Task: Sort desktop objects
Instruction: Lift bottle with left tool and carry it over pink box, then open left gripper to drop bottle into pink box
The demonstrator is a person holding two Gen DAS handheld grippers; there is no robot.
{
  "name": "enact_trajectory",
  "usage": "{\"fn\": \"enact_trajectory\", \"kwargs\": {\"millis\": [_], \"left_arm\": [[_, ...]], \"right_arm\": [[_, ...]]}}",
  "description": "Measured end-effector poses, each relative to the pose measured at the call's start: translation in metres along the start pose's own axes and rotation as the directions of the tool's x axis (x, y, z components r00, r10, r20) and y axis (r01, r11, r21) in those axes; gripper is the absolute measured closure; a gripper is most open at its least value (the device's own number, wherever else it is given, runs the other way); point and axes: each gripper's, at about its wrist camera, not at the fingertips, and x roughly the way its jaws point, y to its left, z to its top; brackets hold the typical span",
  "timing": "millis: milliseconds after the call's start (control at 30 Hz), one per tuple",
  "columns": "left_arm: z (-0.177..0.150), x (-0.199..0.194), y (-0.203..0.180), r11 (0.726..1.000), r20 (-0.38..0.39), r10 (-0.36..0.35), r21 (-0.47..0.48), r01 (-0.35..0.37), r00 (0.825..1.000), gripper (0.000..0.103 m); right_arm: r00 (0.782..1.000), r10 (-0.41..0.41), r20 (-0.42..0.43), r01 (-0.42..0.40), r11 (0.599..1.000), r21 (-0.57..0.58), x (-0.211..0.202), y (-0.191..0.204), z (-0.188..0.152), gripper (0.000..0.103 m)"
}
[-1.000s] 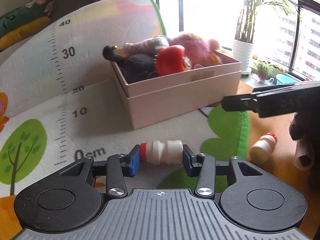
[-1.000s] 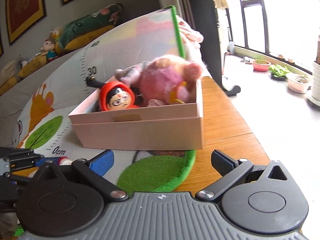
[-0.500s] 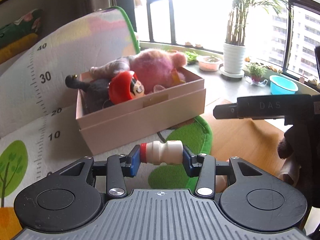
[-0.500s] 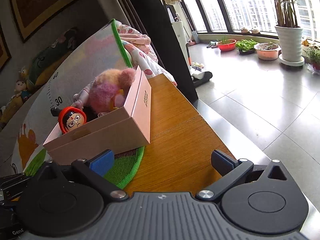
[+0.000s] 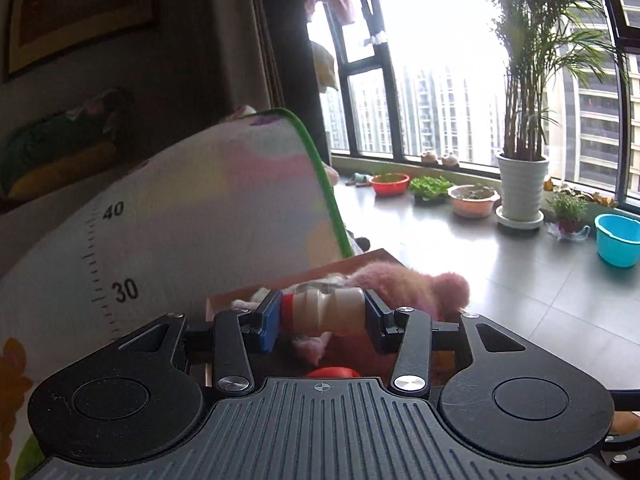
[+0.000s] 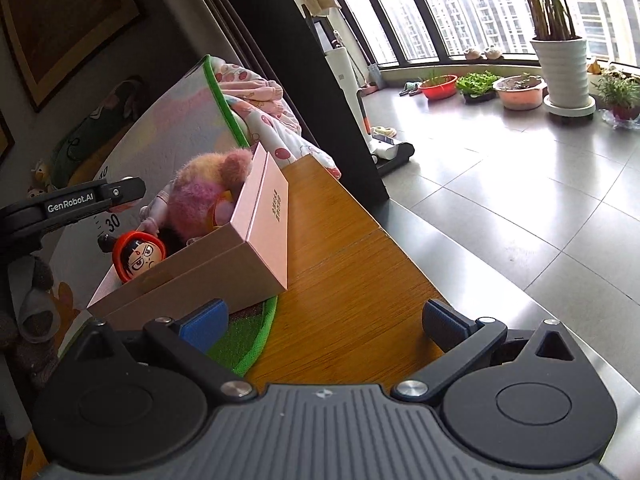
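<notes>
Left gripper (image 5: 322,318) clamps a small red-capped yogurt drink bottle (image 5: 324,312) end to end, above the pink box (image 6: 224,252) of plush toys (image 6: 204,200). Right gripper (image 6: 324,320) fingers apart, empty. Risk: released here, the bottle may bounce off the heaped plush (box looks crowded) and roll onto the table (image 6: 344,280).

L gripper (image 5: 322,316) is clamping a small bottle (image 5: 326,312) crosswise btwn its blue-padded fingers (image 5: 269,322), pads pressing on cap end & base, held up in the air. R gripper (image 6: 322,322) is sitting w/ fingers (image 6: 204,318) spread wide, nothing btwn them, low over the worktop (image 6: 344,280). A gloved hand (image 6: 30,320) is gripping the L unit, seen at the R cam's left edge.
</notes>
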Motion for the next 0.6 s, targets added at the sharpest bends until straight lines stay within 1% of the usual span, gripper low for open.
{"fn": "enact_trajectory", "kwargs": {"millis": [133, 200, 233, 267, 400, 500, 567, 600], "left_arm": [[0.001, 0.018, 0.002, 1.0, -0.016, -0.007, -0.023, 0.006, 1.0, 0.032], [-0.009, 0.009, 0.009, 0.999, -0.026, 0.003, -0.048, -0.005, 1.0, 0.018], [-0.015, 0.001, 0.014, 0.998, -0.031, 0.01, -0.063, -0.012, 0.999, 0.015], [-0.021, -0.006, 0.019, 0.997, -0.037, 0.017, -0.077, -0.02, 0.999, 0.009], [-0.047, -0.035, 0.038, 0.99, -0.07, 0.039, -0.135, -0.048, 0.997, 0.006], [-0.076, -0.048, 0.046, 0.984, -0.156, 0.008, -0.173, -0.036, 0.988, 0.004], [-0.094, -0.053, 0.05, 0.981, -0.207, -0.035, -0.196, -0.007, 0.978, 0.004], [-0.1, -0.054, 0.05, 0.979, -0.221, -0.053, -0.202, 0.007, 0.974, 0.004]], "right_arm": [[1.0, -0.004, -0.003, 0.004, 1.0, -0.014, 0.0, 0.003, 0.0, 0.0], [1.0, -0.009, -0.011, 0.009, 0.999, -0.035, 0.002, 0.006, -0.001, 0.0], [1.0, -0.012, -0.016, 0.011, 0.999, -0.049, 0.003, 0.008, -0.001, 0.0], [1.0, -0.014, -0.023, 0.013, 0.998, -0.064, 0.004, 0.011, -0.001, 0.0], [0.999, -0.026, -0.04, 0.022, 0.994, -0.11, 0.008, 0.018, -0.002, 0.0], [0.998, -0.046, -0.044, 0.039, 0.99, -0.134, 0.01, 0.023, -0.002, 0.0], [0.997, -0.063, -0.048, 0.055, 0.986, -0.16, 0.012, 0.027, -0.003, 0.0], [0.996, -0.072, -0.05, 0.062, 0.982, -0.176, 0.013, 0.029, -0.004, 0.0]]}}
